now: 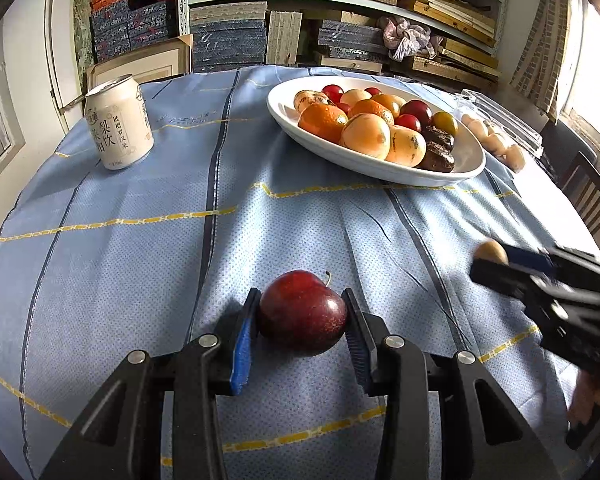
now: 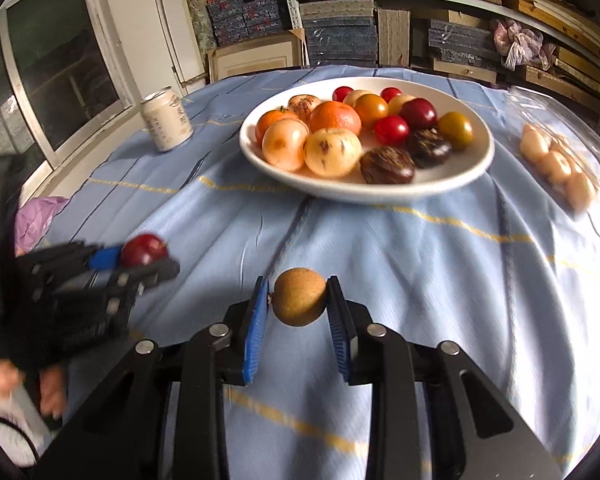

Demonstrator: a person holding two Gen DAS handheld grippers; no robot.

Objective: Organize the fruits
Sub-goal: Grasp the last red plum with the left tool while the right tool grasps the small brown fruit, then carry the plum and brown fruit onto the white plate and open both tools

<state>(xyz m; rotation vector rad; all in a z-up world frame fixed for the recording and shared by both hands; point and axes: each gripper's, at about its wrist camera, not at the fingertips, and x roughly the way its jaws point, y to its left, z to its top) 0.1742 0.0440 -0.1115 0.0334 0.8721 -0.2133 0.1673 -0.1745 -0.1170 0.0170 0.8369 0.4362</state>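
Observation:
My left gripper is shut on a dark red plum, held just above the blue tablecloth; it also shows at the left of the right wrist view. My right gripper is shut on a small brown round fruit, which also shows at the right of the left wrist view. A white oval plate beyond both grippers holds several oranges, yellow fruits, red plums and dark fruits.
A white drink can stands at the far left. A clear tray of pale round fruits lies right of the plate. Stacked boxes on shelves are behind the table. A dark chair is at right.

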